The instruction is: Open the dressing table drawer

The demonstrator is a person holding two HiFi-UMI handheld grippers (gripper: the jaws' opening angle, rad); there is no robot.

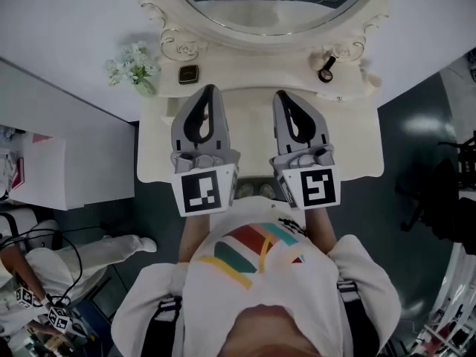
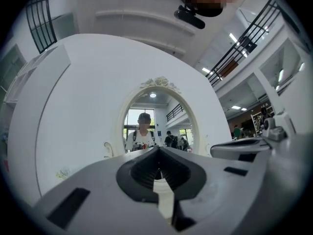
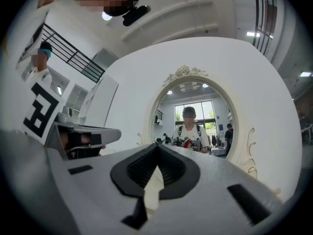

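I am inspecting from the left edge of the dressing table (image 1: 253, 129), where a small bunch of pale flowers (image 1: 134, 65) is standing, with a small dark square item (image 1: 188, 74) just beside it at the foot of the mirror (image 1: 223, 34). The left gripper (image 1: 210, 89) is hovering over the table top and pointing at the mirror. Its jaws are meeting at the tips with nothing between them. Any sideways swing on its way down is risking a knock to those two items. The drawer (image 1: 254, 190) is sitting under the table's near edge. I am seeing only two pale round knobs in the gap between the marker cubes, and I am taking them for its front. Whether it is already pulled out I cannot tell. Neither gripper view is showing it, and the head view is covering most of it with cubes and torso, so the approach is looking close to blind. The right gripper (image 1: 281, 94) is likewise closed on nothing, level with the left, near a black ring-shaped item (image 1: 326, 69) on the back ledge. I am judging three hazards: closed jaws butting a knob instead of taking it, a pull on one knob alone skewing the drawer, and the drawer meeting the body standing close behind.
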